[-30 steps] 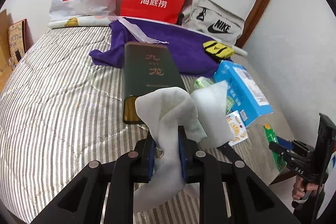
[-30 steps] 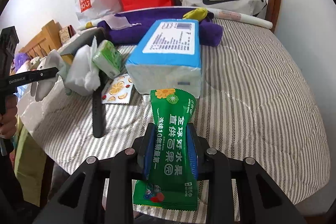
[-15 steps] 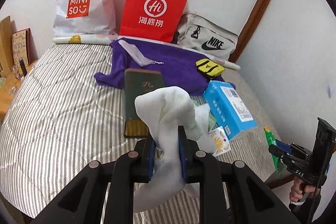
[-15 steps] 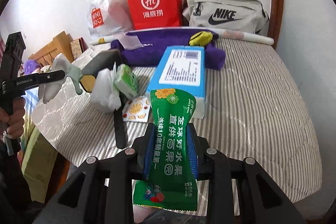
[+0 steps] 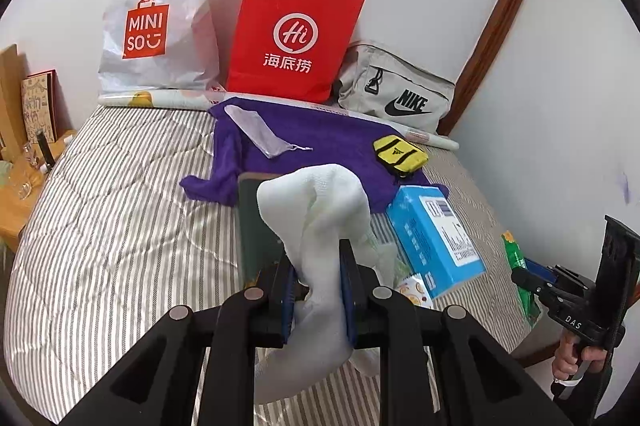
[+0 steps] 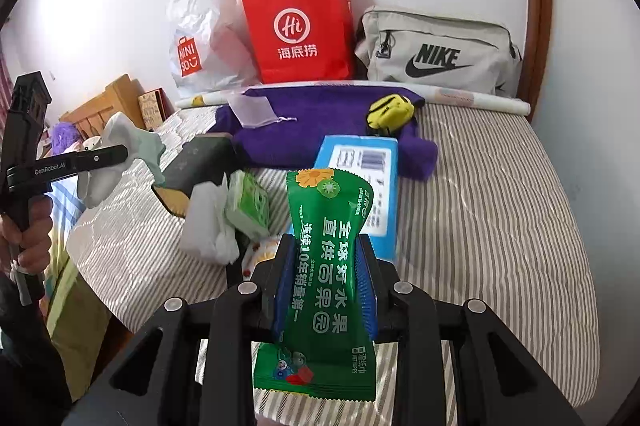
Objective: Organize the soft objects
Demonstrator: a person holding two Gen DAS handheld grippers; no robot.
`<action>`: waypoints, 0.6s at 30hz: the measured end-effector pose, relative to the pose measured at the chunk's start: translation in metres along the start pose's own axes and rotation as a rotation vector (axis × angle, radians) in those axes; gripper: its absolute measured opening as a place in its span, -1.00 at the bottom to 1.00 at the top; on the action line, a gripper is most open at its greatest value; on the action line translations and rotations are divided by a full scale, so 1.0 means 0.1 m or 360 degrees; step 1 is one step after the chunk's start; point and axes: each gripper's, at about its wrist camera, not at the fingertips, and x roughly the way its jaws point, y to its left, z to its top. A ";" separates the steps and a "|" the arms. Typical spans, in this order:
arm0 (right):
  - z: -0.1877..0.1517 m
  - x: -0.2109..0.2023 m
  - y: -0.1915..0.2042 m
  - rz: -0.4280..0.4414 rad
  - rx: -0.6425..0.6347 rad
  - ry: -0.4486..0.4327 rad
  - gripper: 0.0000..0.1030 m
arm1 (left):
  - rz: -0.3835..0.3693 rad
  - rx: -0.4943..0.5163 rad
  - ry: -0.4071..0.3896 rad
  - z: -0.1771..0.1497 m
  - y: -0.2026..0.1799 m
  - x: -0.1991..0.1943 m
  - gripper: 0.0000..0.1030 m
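Raised tools [image 5: 316, 280] clamping sock [image 5: 320, 210], packet [image 6: 326, 266].

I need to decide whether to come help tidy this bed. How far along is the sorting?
Early on, it seems. Nothing looks sorted into a group yet. In hand: the left gripper is shut on a white sock and the right gripper on a green wet-wipes packet, both held above the bed. Left on the bed: a blue tissue pack, purple towel, yellow pouch and crumpled tissue.
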 end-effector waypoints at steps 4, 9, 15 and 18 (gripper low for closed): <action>0.11 0.05 0.00 0.0007 -0.0012 -0.0004 -0.42 | 0.0002 -0.0012 0.0001 0.09 0.03 0.05 -0.64; 0.30 0.14 0.00 0.0013 -0.0026 -0.0007 -0.42 | 0.0011 -0.0012 0.0012 0.20 0.03 0.15 -0.64; 0.60 0.28 0.00 0.0014 -0.0049 -0.0019 -0.42 | 0.0012 -0.0018 0.0022 0.41 0.04 0.29 -0.64; 0.78 0.36 -0.01 0.0038 -0.0055 -0.0032 -0.42 | 0.0019 -0.0020 0.0021 0.51 0.07 0.36 -0.64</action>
